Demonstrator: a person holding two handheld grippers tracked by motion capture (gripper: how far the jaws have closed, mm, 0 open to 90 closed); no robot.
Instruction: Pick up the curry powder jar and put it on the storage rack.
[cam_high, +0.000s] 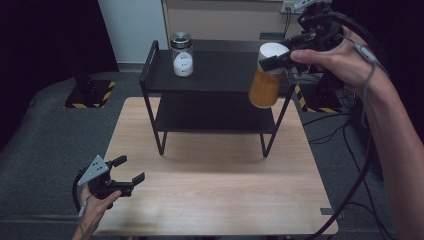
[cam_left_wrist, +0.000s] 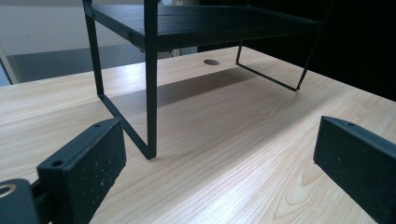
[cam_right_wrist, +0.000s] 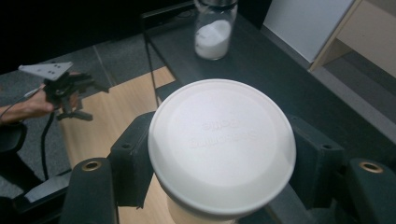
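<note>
High view: right gripper fingers clamp a white-lidded jar of orange powder above the black shelf's right end; the jar's neck is hidden.
Left gripper view: matte fingers apart over the woodgrain tabletop.
Right gripper view: round lid, embossed lettering unreadable.

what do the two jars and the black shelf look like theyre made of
Orange jar with white lid: translucent, probably plastic; matte lid with moulded lettering.
Clear jar holding white powder: glossy, glass or clear plastic; metallic-looking cap.
Black two-tier shelf: thin matte legs suggest painted metal; boards unclear.
</note>
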